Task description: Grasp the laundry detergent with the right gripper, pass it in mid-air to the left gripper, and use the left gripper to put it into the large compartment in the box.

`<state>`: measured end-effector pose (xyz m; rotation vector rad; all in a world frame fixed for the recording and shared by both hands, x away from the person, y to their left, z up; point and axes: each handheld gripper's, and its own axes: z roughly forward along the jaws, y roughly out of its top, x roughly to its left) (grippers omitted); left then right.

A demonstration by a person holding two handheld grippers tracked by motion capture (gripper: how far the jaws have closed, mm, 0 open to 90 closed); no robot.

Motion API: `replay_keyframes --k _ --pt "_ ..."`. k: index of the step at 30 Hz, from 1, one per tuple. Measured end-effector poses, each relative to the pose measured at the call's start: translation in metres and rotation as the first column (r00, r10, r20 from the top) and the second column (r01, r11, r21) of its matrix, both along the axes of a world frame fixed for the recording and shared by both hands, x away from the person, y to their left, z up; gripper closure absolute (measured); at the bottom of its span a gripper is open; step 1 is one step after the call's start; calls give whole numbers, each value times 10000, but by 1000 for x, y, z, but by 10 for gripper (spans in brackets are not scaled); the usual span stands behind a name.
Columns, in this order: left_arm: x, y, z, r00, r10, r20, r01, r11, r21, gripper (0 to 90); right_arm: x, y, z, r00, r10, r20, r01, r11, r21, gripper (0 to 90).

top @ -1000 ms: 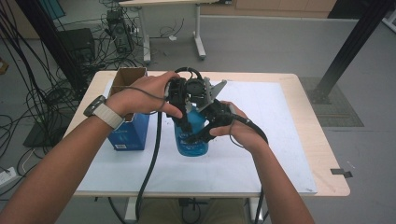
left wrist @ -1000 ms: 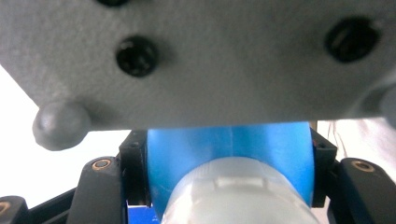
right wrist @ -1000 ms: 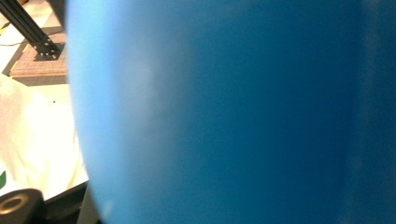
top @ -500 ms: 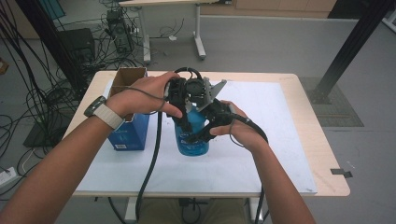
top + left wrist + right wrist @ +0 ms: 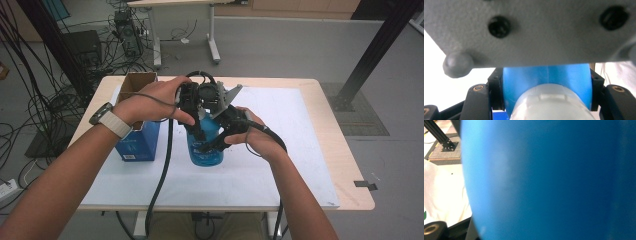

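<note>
Two hand-held grippers meet at a blue bottle (image 5: 205, 145) standing on the tabletop (image 5: 310, 150). Left hand-held gripper (image 5: 199, 131) squeezes its top; right hand-held gripper (image 5: 212, 146) hugs its side, grip unclear. Bottle looks unopened.

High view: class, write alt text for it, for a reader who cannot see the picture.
Two hands press their black tongs, left and right, against an upright translucent blue plastic bottle on a white-covered wooden table. An open blue cardboard box stands beside it, under the left forearm.
</note>
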<state>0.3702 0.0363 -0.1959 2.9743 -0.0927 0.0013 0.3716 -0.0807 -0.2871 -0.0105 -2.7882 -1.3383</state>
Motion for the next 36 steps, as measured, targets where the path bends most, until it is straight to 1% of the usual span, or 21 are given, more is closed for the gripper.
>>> replay_keyframes --k 1,6,8,9,11,14,15,17,19,25,28,30,31,32,33,36 --pt "0 0 0 10000 23 2 -23 10000 -37 378 1 0 0 9999 98 52 -98 10000 4 435" --pt "-3 2 2 10000 62 30 -62 9999 -85 378 -1 0 2 9999 134 39 -134 9999 26 435" --pt "-4 2 2 9999 107 41 -106 9998 -150 378 -2 1 3 10000 95 12 -95 9999 47 435" --pt "-4 3 2 9999 107 42 -106 9997 -205 378 -2 0 3 9999 104 71 -104 9999 25 435" --pt "-4 3 3 10000 55 50 -54 9998 -198 378 -4 0 4 10000 41 16 -41 10000 5 434" --pt "-5 2 3 10000 28 85 -27 9998 -176 378 -4 0 4 10000 19 70 -19 10000 -16 435" --pt "-5 2 3 10000 -1 87 3 9999 -152 378 -4 0 4 10000 33 29 -33 10000 13 435" --pt "-5 2 3 10000 10 70 -8 9998 -197 379 -4 0 4 9999 108 113 -108 9999 -11 435" --pt "-5 2 3 10000 41 63 -39 9998 -198 379 -5 -1 5 10000 31 36 -31 10000 -14 435" --pt "-6 2 3 10000 37 81 -36 9999 -165 379 -4 -1 5 9999 135 18 -135 9999 -34 434" --pt "-6 2 3 10000 51 85 -50 9998 -175 378 -4 0 5 9998 155 106 -154 9999 -45 434" --pt "-6 3 3 9998 170 55 -168 9995 -269 378 -4 0 5 9998 176 126 -175 9998 -72 434" --pt "-6 3 3 9998 176 57 -174 9994 -293 379 -4 0 6 9999 147 87 -146 9999 -71 434" --pt "-6 3 4 9999 77 98 -75 9997 -231 378 -4 0 6 9999 147 88 -146 9999 -85 434" --pt "-6 3 3 9998 160 87 -158 9994 -306 378 -4 0 6 9999 140 100 -139 9999 -94 434" --pt "-6 3 3 9998 167 105 -164 9994 -308 378 -3 0 6 9997 159 192 -156 9998 -136 434"
